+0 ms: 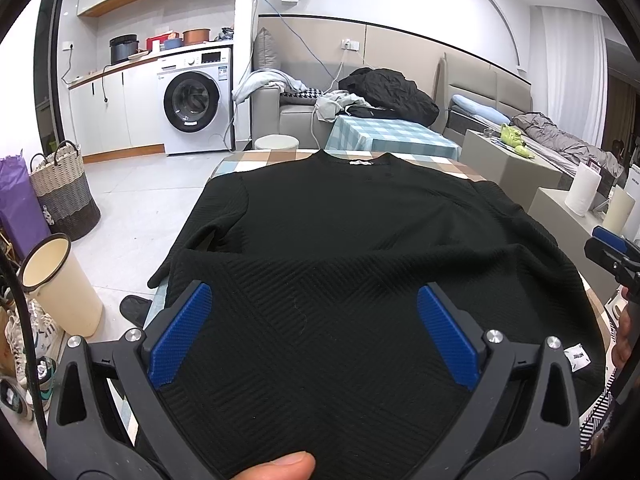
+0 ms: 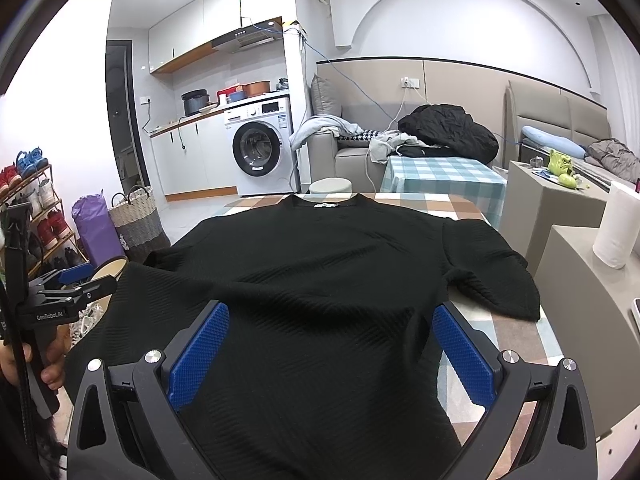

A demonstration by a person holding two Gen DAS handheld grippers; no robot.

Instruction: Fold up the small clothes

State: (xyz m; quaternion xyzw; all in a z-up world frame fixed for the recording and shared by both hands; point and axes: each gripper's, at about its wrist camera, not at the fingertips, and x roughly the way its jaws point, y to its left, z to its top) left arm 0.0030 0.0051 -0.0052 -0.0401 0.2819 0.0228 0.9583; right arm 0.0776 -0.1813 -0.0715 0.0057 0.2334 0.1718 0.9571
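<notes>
Left wrist view: one black sweater (image 1: 340, 240) lies flat on your checked table (image 1: 256, 160), collar at the far edge, and your left gripper (image 1: 314, 312) hangs over its near hem, two blue fingers (image 1: 180, 332) spread wide, pinching nothing; one thumb (image 1: 276, 466) shows below. Right wrist view: same sweater (image 2: 320, 264), and your right gripper (image 2: 332, 336) sits above its hem, jaws splayed apart, empty. Behind the sweater, one washing machine (image 2: 260, 152).

A checked-cloth table (image 2: 460, 208) carries a black textured sweater (image 2: 312, 264) spread flat, collar at the far edge.
</notes>
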